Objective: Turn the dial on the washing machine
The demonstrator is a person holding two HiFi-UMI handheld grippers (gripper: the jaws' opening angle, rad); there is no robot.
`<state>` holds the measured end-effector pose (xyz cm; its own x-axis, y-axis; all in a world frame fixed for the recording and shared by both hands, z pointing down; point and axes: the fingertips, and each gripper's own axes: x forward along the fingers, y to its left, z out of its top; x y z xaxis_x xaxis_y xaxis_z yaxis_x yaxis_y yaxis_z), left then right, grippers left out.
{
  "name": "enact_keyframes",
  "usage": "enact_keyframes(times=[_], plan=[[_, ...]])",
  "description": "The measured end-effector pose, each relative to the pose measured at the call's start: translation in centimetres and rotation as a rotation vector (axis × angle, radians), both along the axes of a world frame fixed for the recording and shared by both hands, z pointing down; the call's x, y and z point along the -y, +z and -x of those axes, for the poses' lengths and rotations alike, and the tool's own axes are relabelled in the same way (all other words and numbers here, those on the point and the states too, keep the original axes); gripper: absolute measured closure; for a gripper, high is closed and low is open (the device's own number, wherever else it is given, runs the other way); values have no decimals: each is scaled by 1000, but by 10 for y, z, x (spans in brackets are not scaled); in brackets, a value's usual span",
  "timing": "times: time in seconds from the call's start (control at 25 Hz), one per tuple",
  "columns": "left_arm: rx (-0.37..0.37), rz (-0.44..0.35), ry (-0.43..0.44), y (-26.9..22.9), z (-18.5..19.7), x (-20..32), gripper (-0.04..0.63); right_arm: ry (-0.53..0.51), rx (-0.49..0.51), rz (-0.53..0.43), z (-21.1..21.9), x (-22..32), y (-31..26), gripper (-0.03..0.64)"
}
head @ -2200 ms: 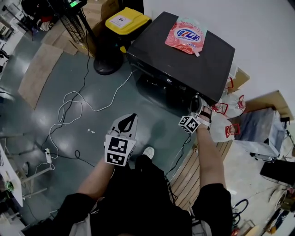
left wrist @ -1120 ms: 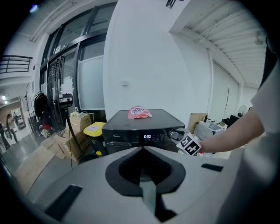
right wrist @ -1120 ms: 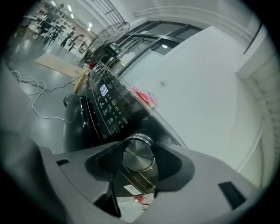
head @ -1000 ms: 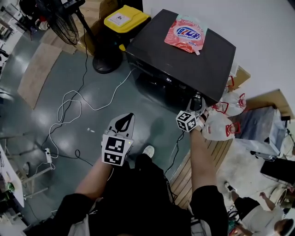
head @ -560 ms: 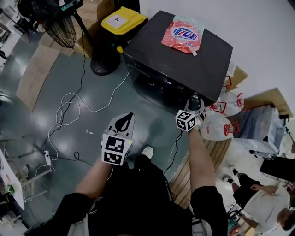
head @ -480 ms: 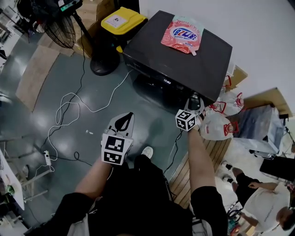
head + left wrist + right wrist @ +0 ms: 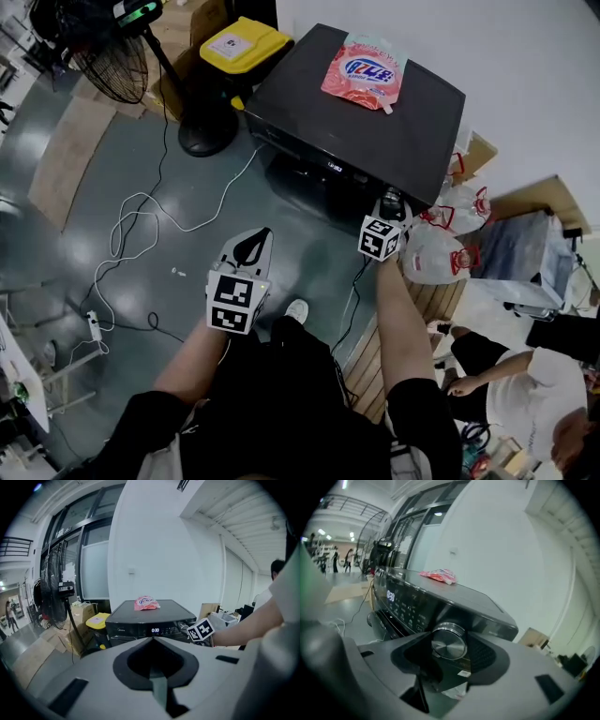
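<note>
The left gripper (image 7: 265,236) hangs low over the floor, well short of the washing machine (image 7: 375,112), with its jaws together and nothing between them. At the right end of the front panel, the dial (image 7: 449,642) faces straight out at the right gripper (image 7: 390,208), whose jaws appear closed on its rim. The turn looks like a roll about that outward axis.

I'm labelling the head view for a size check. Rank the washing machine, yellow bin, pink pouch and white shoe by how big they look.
1. washing machine
2. yellow bin and pink pouch: they look about alike, so I won't rank them
3. white shoe
</note>
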<state>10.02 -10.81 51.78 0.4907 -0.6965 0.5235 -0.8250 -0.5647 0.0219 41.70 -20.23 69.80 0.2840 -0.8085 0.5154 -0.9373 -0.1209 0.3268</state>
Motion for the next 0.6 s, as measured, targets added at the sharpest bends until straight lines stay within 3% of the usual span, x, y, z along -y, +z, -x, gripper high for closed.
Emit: enact_keyframes(times=[0.28,0.6], plan=[[-1,-6,-8,0,5,1,588,64,263,-26,-7,2,2,368],[-5,-19,7,-5,-3,2,589,63,299,-26,-8,2,2,368]])
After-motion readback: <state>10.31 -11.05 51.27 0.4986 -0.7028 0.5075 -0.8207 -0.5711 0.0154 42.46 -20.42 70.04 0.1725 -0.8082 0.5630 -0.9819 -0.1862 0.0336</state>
